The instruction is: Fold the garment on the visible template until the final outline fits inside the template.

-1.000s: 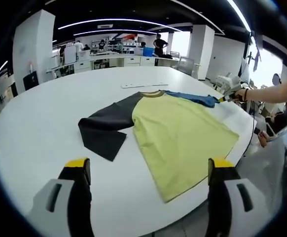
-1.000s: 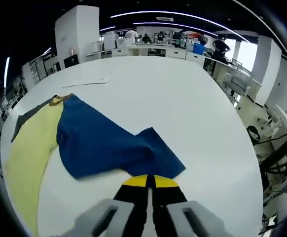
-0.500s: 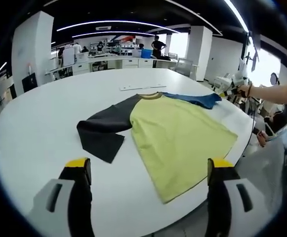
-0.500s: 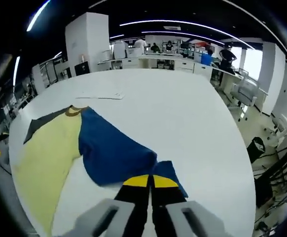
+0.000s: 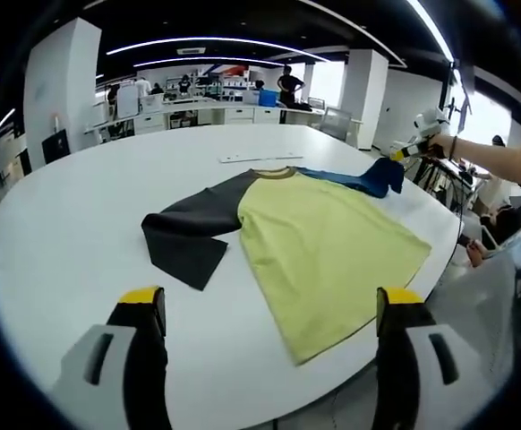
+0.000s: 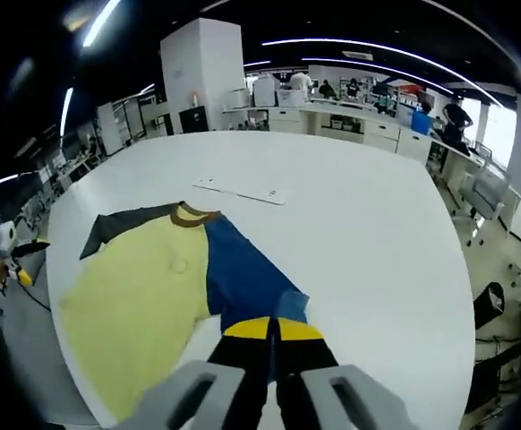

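Shirt point(image 5: 323, 237) is lying flat on the white table point(image 5: 81, 233), yellow body spread out, dark sleeve point(image 5: 193, 228) folded beside it. Right gripper point(image 6: 272, 330) is pinching the blue sleeve point(image 6: 243, 282), jaws closed on its cuff, lifting it. Left gripper point(image 5: 274, 309) is hovering with jaws wide apart, holding nothing.

A large white round surface point(image 5: 72, 233) carries a flat white strip point(image 6: 239, 189) near its far side. Behind it stand white pillars point(image 6: 200, 76), a long counter with cabinets point(image 5: 198, 112) and a blue bin point(image 5: 269, 96). A person point(image 5: 289, 83) stands there. Office chairs point(image 6: 482, 195) are beside the surface.
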`<state>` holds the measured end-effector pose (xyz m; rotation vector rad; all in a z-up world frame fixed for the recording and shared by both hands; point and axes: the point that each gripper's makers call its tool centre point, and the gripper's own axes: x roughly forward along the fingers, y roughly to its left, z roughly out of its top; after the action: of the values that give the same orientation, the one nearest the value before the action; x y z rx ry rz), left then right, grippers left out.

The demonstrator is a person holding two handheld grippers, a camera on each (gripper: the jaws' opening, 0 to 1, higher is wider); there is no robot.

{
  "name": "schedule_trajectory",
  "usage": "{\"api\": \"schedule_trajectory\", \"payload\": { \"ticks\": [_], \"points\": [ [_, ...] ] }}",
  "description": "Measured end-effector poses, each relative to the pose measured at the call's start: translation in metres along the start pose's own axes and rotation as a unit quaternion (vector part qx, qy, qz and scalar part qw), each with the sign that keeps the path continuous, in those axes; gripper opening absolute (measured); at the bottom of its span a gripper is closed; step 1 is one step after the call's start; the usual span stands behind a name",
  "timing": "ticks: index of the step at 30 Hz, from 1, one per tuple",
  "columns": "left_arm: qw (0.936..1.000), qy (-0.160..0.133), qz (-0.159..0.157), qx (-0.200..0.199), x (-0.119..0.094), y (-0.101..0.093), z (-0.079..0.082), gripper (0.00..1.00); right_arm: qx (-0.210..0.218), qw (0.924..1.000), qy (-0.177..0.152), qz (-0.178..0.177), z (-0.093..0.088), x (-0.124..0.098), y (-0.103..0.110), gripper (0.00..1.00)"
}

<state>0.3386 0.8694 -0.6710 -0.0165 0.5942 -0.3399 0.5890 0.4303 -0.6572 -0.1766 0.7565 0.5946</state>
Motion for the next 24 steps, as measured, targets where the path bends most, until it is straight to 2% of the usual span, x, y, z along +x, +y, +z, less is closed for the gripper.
{"api": "schedule_trajectory", "payload": {
  "ticks": [5, 10, 14, 19, 24],
  "points": [
    [1.0000, 0.000, 0.006, -0.004, -0.002, 0.003, -0.002, 0.95, 0.007, 0.9997, 0.001, 0.024, 0.018, 0.030, 0.017, 0.00],
    [0.9999, 0.002, 0.013, -0.010, -0.004, 0.006, -0.005, 0.96, -0.003, 0.9995, 0.014, 0.028, 0.021, 0.061, 0.026, 0.00],
    [0.9998, 0.004, 0.017, -0.013, -0.004, 0.007, -0.006, 0.96, -0.002, 0.9995, 0.027, 0.014, 0.016, 0.083, 0.020, 0.00],
    [0.9997, 0.004, 0.018, -0.015, -0.004, 0.007, -0.006, 0.96, 0.020, 0.9987, 0.048, 0.002, 0.003, 0.098, 0.013, 0.00],
    [0.9998, 0.012, 0.014, -0.012, 0.000, 0.007, -0.007, 0.95, 0.024, 0.9974, 0.067, -0.004, -0.011, 0.107, 0.010, 0.00]
  ]
}}
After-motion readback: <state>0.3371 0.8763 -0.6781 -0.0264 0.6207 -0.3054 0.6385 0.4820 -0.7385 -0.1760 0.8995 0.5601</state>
